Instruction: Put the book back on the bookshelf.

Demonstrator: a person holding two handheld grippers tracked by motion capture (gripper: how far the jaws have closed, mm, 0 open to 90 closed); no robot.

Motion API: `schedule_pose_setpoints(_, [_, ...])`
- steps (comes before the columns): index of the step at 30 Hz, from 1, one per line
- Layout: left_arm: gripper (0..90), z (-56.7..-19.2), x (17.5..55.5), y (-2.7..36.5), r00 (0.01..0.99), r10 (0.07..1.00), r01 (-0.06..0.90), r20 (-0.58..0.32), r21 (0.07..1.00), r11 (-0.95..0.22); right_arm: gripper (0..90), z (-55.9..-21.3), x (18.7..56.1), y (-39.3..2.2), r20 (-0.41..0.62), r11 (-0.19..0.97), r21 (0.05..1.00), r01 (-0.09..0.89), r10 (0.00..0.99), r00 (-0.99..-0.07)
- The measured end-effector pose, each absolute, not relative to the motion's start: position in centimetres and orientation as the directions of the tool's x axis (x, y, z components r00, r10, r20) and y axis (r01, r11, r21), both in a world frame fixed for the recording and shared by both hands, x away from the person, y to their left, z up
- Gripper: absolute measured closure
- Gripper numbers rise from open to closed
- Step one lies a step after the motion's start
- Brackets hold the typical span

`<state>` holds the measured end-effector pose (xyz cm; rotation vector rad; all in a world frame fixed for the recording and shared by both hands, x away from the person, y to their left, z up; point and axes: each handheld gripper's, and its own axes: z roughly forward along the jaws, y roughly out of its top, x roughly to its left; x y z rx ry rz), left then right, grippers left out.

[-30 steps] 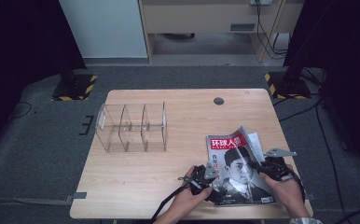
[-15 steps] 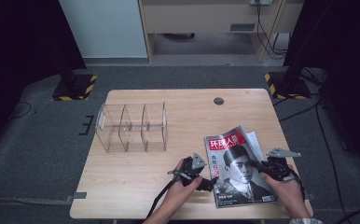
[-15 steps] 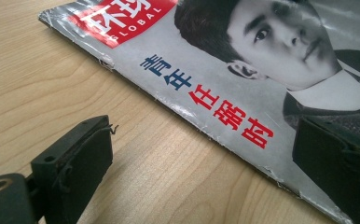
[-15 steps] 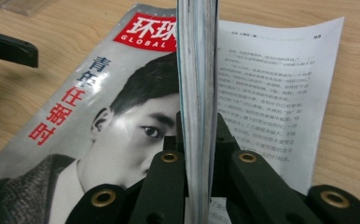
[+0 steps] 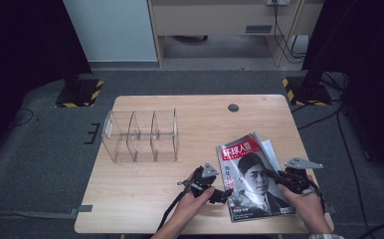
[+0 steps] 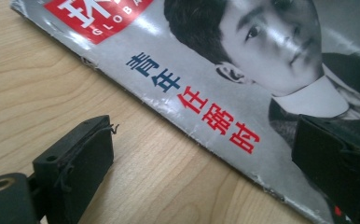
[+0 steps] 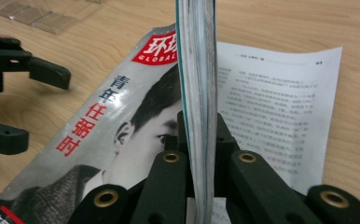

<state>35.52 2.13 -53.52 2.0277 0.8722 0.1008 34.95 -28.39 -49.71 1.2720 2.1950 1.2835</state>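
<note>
A magazine (image 5: 252, 174) with a red title block and a portrait cover lies at the table's near right. My right gripper (image 5: 275, 175) is shut on a thick bundle of its pages (image 7: 197, 70), which stands on edge between the jaws of the right gripper (image 7: 199, 135). The cover (image 7: 122, 121) lies flat to one side and a printed page (image 7: 271, 107) to the other. My left gripper (image 5: 224, 193) rests open at the magazine's left edge. In the left gripper view the left gripper (image 6: 206, 158) straddles the magazine's spine edge (image 6: 206, 126), with one jaw over the bare wood and one over the cover. The left gripper (image 7: 29, 105) also stands open in the right gripper view.
A clear acrylic organizer (image 5: 140, 134) with three compartments stands left of centre on the wooden table (image 5: 130, 199). A dark round grommet (image 5: 233, 107) sits near the far edge. Cables trail off the near edge from both grippers.
My left gripper has slid a little left and away, off the lower cover to the magazine's left edge. The right gripper has stayed in place on the pages.
</note>
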Motion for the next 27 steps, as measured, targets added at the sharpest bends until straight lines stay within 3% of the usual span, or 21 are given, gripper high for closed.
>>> schedule_pose_setpoints(7, [5.6,-53.7,36.1,1.7,0.767,0.572,0.557,-0.291,0.745,-0.367,87.8,-48.9,34.6,-28.1,0.171,0.203,0.835,0.512,0.788,-0.591])
schedule_pose_setpoints(14, [4.4,-53.7,36.5,1.1,0.789,0.545,0.539,-0.283,0.744,-0.395,87.8,-48.1,34.4,-28.6,0.204,0.145,0.864,0.483,0.775,-0.598])
schedule_pose_setpoints(27, [3.3,-53.6,37.9,-0.5,0.813,0.531,0.506,-0.240,0.742,-0.439,87.7,-48.8,34.7,-28.9,0.257,0.101,0.852,0.514,0.774,-0.578])
